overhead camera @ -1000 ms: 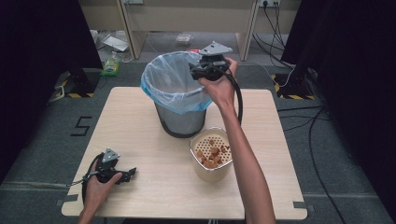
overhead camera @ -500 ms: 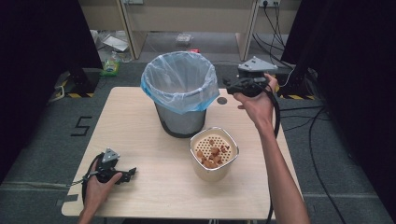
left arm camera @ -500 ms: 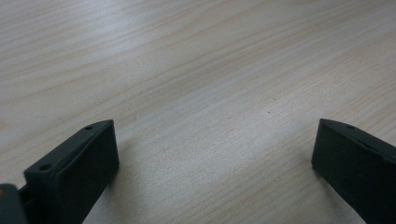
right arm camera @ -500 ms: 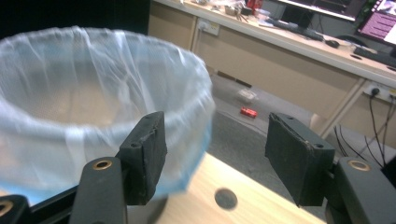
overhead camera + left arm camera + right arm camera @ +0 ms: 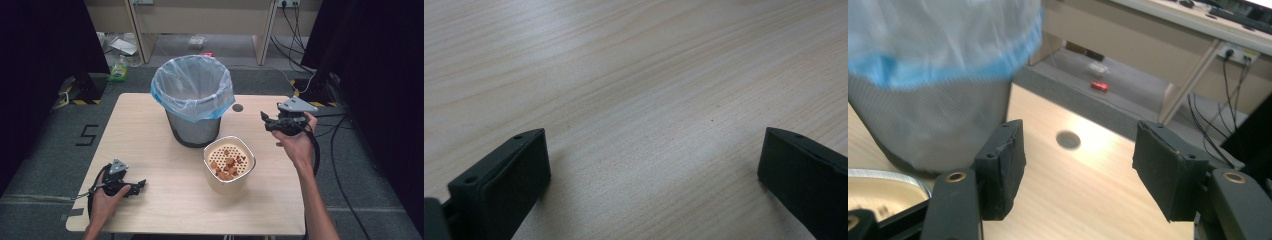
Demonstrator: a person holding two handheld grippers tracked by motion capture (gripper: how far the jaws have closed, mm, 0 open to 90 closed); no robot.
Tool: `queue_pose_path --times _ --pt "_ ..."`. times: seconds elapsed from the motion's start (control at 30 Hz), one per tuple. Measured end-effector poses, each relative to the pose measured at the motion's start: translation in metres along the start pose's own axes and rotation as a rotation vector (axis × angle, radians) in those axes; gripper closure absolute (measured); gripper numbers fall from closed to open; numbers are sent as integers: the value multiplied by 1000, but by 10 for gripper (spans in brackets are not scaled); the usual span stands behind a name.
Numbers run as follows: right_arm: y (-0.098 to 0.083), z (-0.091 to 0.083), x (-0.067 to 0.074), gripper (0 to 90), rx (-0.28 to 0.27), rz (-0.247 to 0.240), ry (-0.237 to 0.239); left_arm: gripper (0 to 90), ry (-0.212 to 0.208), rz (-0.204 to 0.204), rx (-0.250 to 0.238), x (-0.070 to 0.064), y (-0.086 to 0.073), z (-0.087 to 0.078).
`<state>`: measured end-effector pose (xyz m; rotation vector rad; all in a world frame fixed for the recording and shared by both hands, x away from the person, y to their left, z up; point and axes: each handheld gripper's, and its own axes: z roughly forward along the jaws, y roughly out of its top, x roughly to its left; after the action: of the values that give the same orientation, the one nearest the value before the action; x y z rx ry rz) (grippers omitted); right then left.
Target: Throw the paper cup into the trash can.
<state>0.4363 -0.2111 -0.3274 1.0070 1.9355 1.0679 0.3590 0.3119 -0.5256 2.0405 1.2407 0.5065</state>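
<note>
Bowl (image 5: 229, 165) of food scraps sits mid-table near the front edge, just beside the bin (image 5: 192, 102), nearer the empty, open-jawed right gripper (image 5: 270, 123) than the open left gripper (image 5: 136, 187).

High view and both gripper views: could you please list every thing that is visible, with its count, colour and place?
Table: one, light wood, centre.
Bin: one, grey mesh, far centre of the table.
Bin liner: one, clear with a blue edge, inside the bin and folded over its rim.
Strainer bowl: one, cream, with a perforated insert, beside the bin on the near side.
Food pieces: several, orange-brown, in the insert.
Cable hole: one, dark, far right of the tabletop.
Litter: a few pale items on the floor beyond the table.
Left gripper: one, black, open, low at the near left corner.
Right gripper: one, black, open, above the right side.
</note>
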Motion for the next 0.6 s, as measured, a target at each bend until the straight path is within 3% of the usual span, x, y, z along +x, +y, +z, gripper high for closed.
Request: queue_pose_path --times 0.33,0.6 --pt "-57 -8 -2 388 29 53 -2 0 0 0 0 0 0 0" --pt "-97 -11 8 388 59 82 -3 0 0 0 -1 0 0 0"
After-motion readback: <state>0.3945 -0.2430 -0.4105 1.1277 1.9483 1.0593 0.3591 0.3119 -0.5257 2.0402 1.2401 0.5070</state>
